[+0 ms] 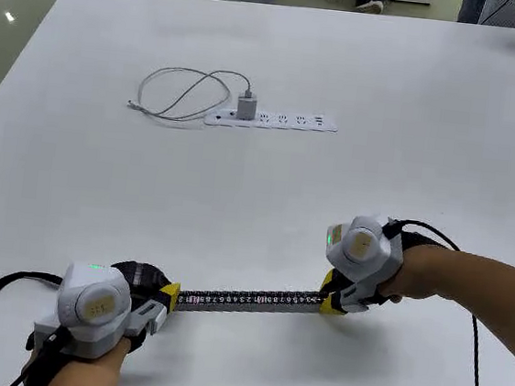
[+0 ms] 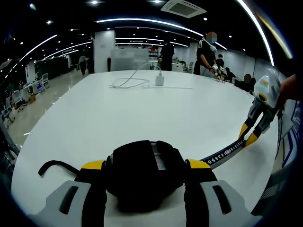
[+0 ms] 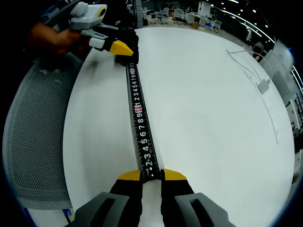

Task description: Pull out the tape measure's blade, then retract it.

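**While the blade is lying part-way out, both grippers are clamping on**

As we're starting at the near edge, the left gripper (image 1: 159, 301) is hugging the black tape measure case (image 2: 144, 177) between its jaws, with the case sitting on the white table (image 1: 345, 64). The blade (image 3: 139, 118) is lying flat along the table from the case to the right gripper (image 3: 152, 176), whose jaws are pinching its tip end. I'm judging that blade thin, springy and liable to kink or snap back, so the tip is looking like the place to grip, with the case being held firm. Farther off, a power strip (image 1: 279, 120) and a looped cable (image 1: 180, 93) are resting well apart.
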Available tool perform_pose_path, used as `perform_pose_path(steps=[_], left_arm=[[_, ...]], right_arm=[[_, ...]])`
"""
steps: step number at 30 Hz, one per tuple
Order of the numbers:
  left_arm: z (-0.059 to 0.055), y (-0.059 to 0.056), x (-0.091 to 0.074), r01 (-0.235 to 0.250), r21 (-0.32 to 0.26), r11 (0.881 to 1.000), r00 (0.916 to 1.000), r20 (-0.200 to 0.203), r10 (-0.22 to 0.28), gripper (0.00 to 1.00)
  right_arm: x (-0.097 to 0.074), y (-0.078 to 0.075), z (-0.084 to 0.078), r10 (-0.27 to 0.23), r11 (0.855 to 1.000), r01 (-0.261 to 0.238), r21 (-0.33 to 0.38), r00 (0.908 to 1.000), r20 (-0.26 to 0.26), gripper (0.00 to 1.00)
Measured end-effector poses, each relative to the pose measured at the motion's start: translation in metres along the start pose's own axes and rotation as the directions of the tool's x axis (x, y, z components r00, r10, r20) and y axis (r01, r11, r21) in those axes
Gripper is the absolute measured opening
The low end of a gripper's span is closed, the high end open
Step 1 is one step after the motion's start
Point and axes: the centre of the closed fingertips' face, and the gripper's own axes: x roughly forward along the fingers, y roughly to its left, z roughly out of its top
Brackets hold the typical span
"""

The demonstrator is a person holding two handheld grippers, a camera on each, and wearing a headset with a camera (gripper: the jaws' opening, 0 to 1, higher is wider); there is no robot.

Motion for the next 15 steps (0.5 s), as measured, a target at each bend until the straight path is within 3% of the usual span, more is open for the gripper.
perform_pose_path(steps=[4,7,15], left_arm=[[-0.0006,0.0000,0.0000,0.007,0.005,1.000,0.9999,-0.011,-0.007,0.61],[-0.0012,0.0001,0.0003,0.013,0.002,1.000,0.9998,-0.013,-0.013,0.61],[-0.0017,0.0003,0.0005,0.012,-0.001,1.000,0.9998,-0.016,-0.012,0.61]], right_arm=[[0.0002,0.0000,0.0001,0.011,0.999,-0.011,-0.043,0.9999,0.004,0.09],[0.0001,-0.0007,0.0004,0.015,1.000,-0.015,-0.009,0.9999,0.002,0.09],[0.0006,-0.0001,0.0014,0.007,1.000,-0.008,-0.020,0.9998,-0.017,0.09]])
